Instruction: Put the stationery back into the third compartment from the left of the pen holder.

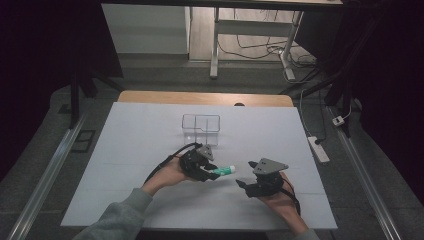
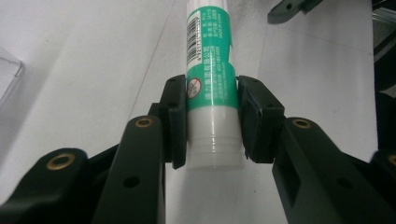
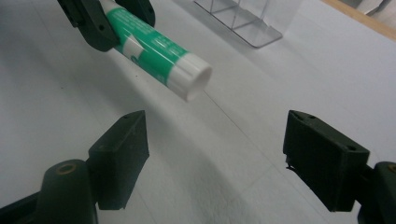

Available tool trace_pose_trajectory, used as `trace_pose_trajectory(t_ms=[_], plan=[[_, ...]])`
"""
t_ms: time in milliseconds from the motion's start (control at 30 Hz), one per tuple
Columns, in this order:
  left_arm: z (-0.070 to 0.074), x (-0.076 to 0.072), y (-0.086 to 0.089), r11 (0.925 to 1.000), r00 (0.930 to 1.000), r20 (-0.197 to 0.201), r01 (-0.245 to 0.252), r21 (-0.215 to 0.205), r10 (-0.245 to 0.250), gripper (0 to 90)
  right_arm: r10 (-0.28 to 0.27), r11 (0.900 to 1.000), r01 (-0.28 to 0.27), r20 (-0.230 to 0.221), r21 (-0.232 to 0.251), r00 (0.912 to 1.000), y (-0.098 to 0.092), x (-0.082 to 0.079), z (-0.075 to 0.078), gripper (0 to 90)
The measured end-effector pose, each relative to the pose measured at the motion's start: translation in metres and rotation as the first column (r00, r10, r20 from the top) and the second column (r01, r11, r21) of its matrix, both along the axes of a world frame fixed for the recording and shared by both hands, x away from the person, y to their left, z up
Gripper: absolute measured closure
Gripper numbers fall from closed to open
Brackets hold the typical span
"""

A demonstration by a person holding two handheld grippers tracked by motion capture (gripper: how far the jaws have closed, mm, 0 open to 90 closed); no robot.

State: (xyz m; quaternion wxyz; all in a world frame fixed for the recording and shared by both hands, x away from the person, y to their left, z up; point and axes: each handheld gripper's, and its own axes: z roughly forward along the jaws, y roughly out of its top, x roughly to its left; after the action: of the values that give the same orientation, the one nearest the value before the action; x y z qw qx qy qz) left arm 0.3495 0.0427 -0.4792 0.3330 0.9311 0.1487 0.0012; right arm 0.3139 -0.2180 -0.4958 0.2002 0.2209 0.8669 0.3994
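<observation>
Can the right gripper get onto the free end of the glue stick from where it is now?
Probably yes. The right gripper is open, facing the glue stick's white end, with bare table between. The left gripper clamps the other end.

Black two-jaw tools [image 1: 212, 169] (brass screws), grey plates, grey sleeve [image 1: 120, 215]

The glue stick's [image 2: 210, 70] far end is cut off by the top edge.

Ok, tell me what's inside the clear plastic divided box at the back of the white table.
The clear plastic divided box looks empty: the white table shows through both compartments. The left gripper holds the green-and-white glue stick nearer the person, outside it.
</observation>
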Motion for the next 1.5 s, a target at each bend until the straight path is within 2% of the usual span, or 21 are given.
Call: trace_pose_trajectory(t_ms=[300,367,467,533,733,767,833,867,900,1000,1033,1067,1100,1167,1200,1267,1300,1333,1400,1433,1500], plan=[[-0.002,-0.001,-0.005,0.9997,0.9997,-0.019,0.013,0.019,-0.013,64.6,0.068,0.994,-0.063,0.042,-0.092,0.9968,0.025,-0.005,0.001,25.0],[-0.003,0.0,-0.006,0.9996,0.9994,-0.031,0.014,0.024,-0.013,64.6,0.096,0.988,-0.088,0.056,-0.129,0.9938,0.031,-0.006,0.0,26.2],[-0.006,0.0,-0.009,0.9994,0.999,-0.043,0.016,0.031,-0.015,64.6,0.12,0.983,-0.11,0.056,-0.148,0.9912,0.036,-0.008,0.0,27.9],[-0.007,0.0,-0.01,0.9993,0.9986,-0.05,0.018,0.033,-0.016,64.6,0.124,0.983,-0.116,0.053,-0.14,0.9908,0.038,-0.008,0.0,28.5],[-0.009,0.0,-0.014,0.9988,0.9972,-0.07,0.029,0.039,-0.026,64.6,0.173,0.966,-0.159,0.053,-0.203,0.9835,0.048,-0.01,-0.004,32.3],[-0.009,0.0,-0.014,0.9987,0.9968,-0.076,0.029,0.042,-0.026,64.6,0.173,0.966,-0.159,0.053,-0.203,0.9835,0.048,-0.01,-0.004,32.3],[-0.009,0.001,-0.014,0.9987,0.9957,-0.09,0.024,0.045,-0.02,64.6,0.199,0.954,-0.18,0.055,-0.241,0.9785,0.054,-0.012,-0.006,37.4],[-0.009,0.001,-0.013,0.9987,0.9954,-0.093,0.028,0.043,-0.024,64.6,0.199,0.954,-0.18,0.055,-0.241,0.9785,0.054,-0.012,-0.006,37.4],[-0.009,0.002,-0.013,0.9987,0.9947,-0.099,0.029,0.043,-0.024,64.6,0.201,0.943,-0.171,0.079,-0.287,0.9765,0.058,-0.013,-0.007,43.3],[-0.009,0.002,-0.013,0.9987,0.994,-0.105,0.033,0.04,-0.028,64.6,0.207,0.936,-0.169,0.094,-0.307,0.9738,0.062,-0.014,-0.01,45.1],[-0.01,0.002,-0.014,0.9986,0.9935,-0.11,0.035,0.041,-0.03,64.6,0.239,0.919,-0.192,0.099,-0.343,0.966,0.064,-0.014,-0.01,46.8],[-0.01,0.002,-0.014,0.9982,0.9935,-0.108,0.041,0.044,-0.037,64.6,0.239,0.919,-0.192,0.099,-0.343,0.966,0.064,-0.014,-0.01,46.8],[-0.011,0.001,-0.015,0.9978,0.9927,-0.114,0.046,0.048,-0.04,64.5,0.254,0.912,-0.202,0.105,-0.357,0.9614,0.068,-0.015,-0.011,53.7],[-0.011,0.0,-0.015,0.9977,0.9933,-0.109,0.045,0.05,-0.04,64.5,0.252,0.91,-0.198,0.105,-0.364,0.962,0.07,-0.018,-0.012,55.0],[-0.01,0.001,-0.015,0.9978,0.9933,-0.108,0.047,0.048,-0.041,64.4,0.273,0.899,-0.212,0.111,-0.382,0.9556,0.07,-0.017,-0.011,58.2],[-0.009,0.001,-0.013,0.9986,0.9936,-0.105,0.044,0.03,-0.041,64.1,0.283,0.9,-0.223,0.113,-0.374,0.9524,0.07,-0.018,-0.011,61.0],[-0.008,0.001,-0.012,0.9988,0.9941,-0.1,0.045,0.019,-0.043,63.5,0.295,0.895,-0.232,0.116,-0.38,0.9486,0.069,-0.018,-0.01,62.2],[-0.008,0.001,-0.011,0.9991,0.9951,-0.09,0.042,0.006,-0.041,61.9,0.299,0.895,-0.232,0.125,-0.381,0.946,0.069,-0.019,-0.01,63.6],[-0.005,0.001,-0.008,0.9997,0.9972,-0.073,0.015,-0.019,-0.016,53.0,0.298,0.894,-0.225,0.139,-0.388,0.9445,0.067,-0.018,-0.009,65.3],[-0.004,0.002,-0.005,0.9995,0.9976,-0.069,0.006,-0.032,-0.008,48.8,0.289,0.897,-0.218,0.138,-0.384,0.9472,0.066,-0.018,-0.009,65.4],[-0.002,0.002,-0.001,0.9977,0.9983,-0.052,-0.031,-0.061,0.028,41.4,0.26,0.913,-0.206,0.113,-0.351,0.9589,0.064,-0.016,-0.009,65.5]])
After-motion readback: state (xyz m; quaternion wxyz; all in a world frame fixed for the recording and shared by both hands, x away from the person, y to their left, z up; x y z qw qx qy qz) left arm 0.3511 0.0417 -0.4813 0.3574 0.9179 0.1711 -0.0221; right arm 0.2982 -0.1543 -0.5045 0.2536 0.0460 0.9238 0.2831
